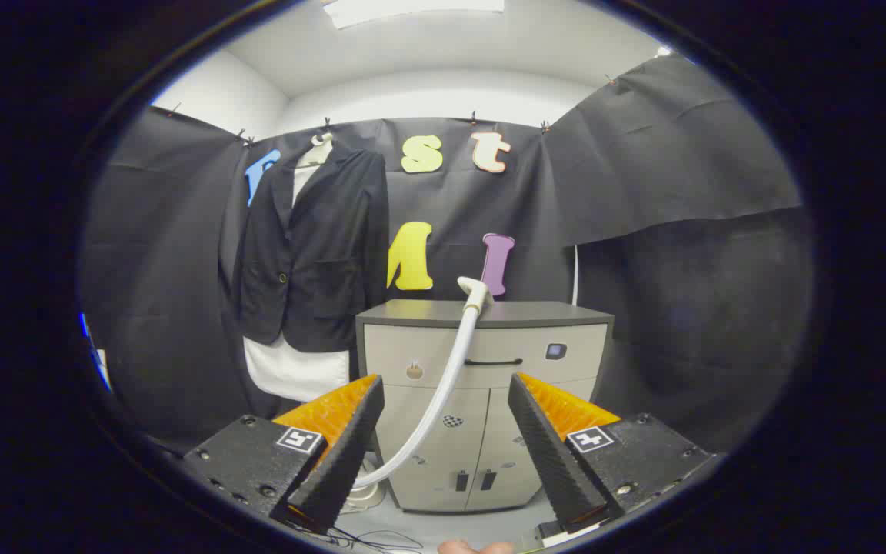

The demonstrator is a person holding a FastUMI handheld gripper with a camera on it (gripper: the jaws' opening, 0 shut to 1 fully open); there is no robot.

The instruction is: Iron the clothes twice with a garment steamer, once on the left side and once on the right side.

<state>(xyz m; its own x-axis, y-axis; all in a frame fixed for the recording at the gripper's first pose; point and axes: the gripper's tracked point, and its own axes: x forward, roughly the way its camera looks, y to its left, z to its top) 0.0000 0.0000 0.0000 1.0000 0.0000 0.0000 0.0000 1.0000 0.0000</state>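
A: Starting from the left, we record a dark jacket hanging on a hanger against the booth's black wall, worn over a white garment whose hem shows below it; both hang well beyond the fingers and to their left.

B: Agreed; moving inward, we note the hand-held gripper with its two fingers spread wide apart and nothing between them pressed or gripped; the left finger and its partner carry orange backing and ridged black faces.

A: Between the fingers we see the white steamer hose rising in a curve from a base unit on the floor just beside the left finger; part of that base is hidden.

B: The hose ends in the steamer head, which rests at the top edge of the grey cabinet; head and jacket are apart.

A: The cabinet stands ahead of the fingers, with a drawer handle and two lower doors; a white cord runs up the wall behind its right side.
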